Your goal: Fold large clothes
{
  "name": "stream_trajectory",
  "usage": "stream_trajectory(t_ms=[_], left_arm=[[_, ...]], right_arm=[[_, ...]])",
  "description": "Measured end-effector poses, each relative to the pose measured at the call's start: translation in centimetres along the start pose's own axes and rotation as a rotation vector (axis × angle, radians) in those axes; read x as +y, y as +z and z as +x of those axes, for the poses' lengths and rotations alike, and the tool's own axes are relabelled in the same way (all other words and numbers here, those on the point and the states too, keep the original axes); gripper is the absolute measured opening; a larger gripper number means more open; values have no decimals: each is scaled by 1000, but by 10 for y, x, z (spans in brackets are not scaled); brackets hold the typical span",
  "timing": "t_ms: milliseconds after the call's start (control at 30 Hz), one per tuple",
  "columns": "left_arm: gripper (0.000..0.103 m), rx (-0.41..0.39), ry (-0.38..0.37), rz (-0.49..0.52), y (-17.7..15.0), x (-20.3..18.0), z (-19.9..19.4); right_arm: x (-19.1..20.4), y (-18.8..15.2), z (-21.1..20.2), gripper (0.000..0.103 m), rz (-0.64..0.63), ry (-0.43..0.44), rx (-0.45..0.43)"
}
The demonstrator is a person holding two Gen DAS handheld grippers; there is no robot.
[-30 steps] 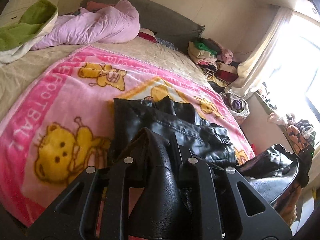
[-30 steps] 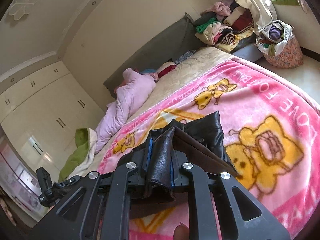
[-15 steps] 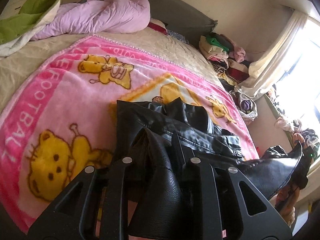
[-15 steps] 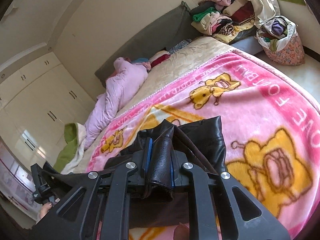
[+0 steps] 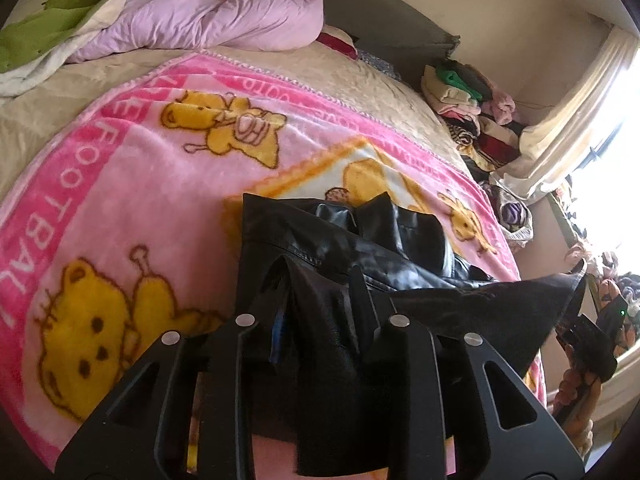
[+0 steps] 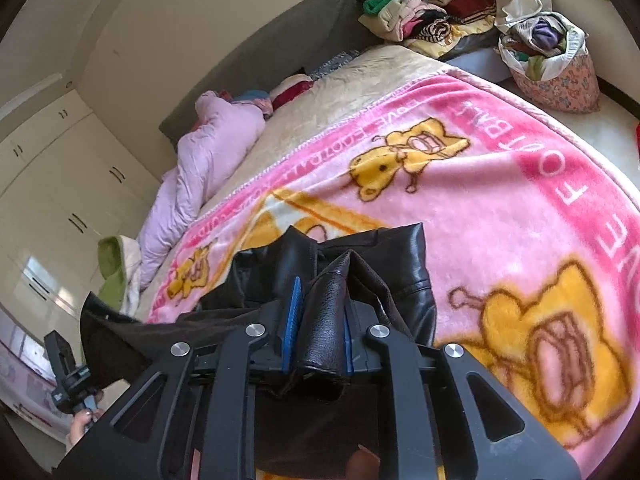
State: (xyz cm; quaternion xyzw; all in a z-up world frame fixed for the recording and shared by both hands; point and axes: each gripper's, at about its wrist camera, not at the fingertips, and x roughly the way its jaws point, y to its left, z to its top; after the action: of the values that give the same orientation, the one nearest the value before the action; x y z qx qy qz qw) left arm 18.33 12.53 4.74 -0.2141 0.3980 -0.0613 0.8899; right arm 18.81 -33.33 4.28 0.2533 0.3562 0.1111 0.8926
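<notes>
Opening now at the left hand-held gripper (image 5: pixel 320 280), with a loose fold of the black leather jacket (image 5: pixel 360 240) between the fingers and a gap showing beside the blue pad (image 5: pixel 276 328). Opening also at the right hand-held gripper (image 6: pixel 322 292), though less far: a ridge of the same jacket pinched upright there, filling most of the space between the pads.

Beyond both, toward 12 o'clock, the rest of the jacket heaped on the pink bear blanket (image 5: pixel 140 200), near the bed's (image 5: pixel 360 80) foot. A taut edge of leather strung between the two grips, running off to 3 o'clock in the left view and to 9 o'clock in the right view.

Likely trouble, as a judgement:
- Uneven release. With the left grip loosening sooner, a probable sag on that side and a crooked fold.
- Spring-back. Stiff, slick leather, so little to hold a crease once let go; possible unfolding of the top layer.
- Snagging. Leather caught on a pad during withdrawal, dragging the heap toward 6 o'clock and perhaps off the bed's near edge.
- Rucking of the plush blanket under any such drag.
</notes>
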Motion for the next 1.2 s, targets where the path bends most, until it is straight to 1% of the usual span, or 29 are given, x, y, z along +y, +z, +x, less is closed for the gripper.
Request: stream_trajectory(t_ms=[100, 233, 400, 467, 533, 567, 600, 633, 667, 700, 767, 833, 900, 967, 1000, 1100, 1167, 1200], left_arm=[[24, -6, 13, 1, -2, 1, 4], [24, -15, 30, 8, -4, 1, 10], [25, -21, 32, 9, -5, 2, 13], [27, -23, 20, 0, -5, 2, 13], [30, -30, 3, -8, -3, 3, 11], [31, -34, -7, -14, -2, 3, 10], [33, -37, -14, -18, 0, 3, 9], [34, -40, -18, -22, 1, 4, 8], [34, -47, -22, -27, 2, 4, 7], [38, -57, -22, -32, 4, 4, 5], [42, -100, -9, -34, 6, 4, -3], [44, -134, -7, -44, 9, 6, -10], [44, -149, -3, -50, 13, 7, -13], [45, -165, 13, -49, 15, 9, -12], [48, -178, 40, -43, 17, 9, -10], [51, -184, 98, -2, 18, 8, 1], [53, -164, 104, 17, 19, 7, 13], [57, -157, 107, 29, 18, 7, 18]], right_arm=[[-3, -1, 6, 20, -17, -20, 7], [-7, -2, 15, 21, -37, -47, 24], [-7, -2, 21, 26, -37, -42, 31], [-7, -1, 21, 28, -39, -38, 33], [-8, -1, 20, 37, -29, -14, 27], [-8, -1, 18, 38, -27, -1, 21], [-8, -1, 17, 42, -28, 3, 17], [-7, 0, 16, 53, -29, -5, 8], [-7, 0, 13, 59, -30, -21, -8], [-8, 1, 9, 64, -29, -27, -26], [-8, 4, 4, 64, -32, -25, -43], [-9, 5, 0, 64, -41, -40, -52], [-8, 6, -3, 64, -62, -63, -60], [-8, 6, -2, 64, -74, -77, -61], [-7, 6, -2, 64, -83, -83, -61], [-6, 5, 2, 64, -121, -128, -61], [-4, 6, 8, 65, -161, -178, -57], [-4, 6, 13, 65, -179, -200, -51]])
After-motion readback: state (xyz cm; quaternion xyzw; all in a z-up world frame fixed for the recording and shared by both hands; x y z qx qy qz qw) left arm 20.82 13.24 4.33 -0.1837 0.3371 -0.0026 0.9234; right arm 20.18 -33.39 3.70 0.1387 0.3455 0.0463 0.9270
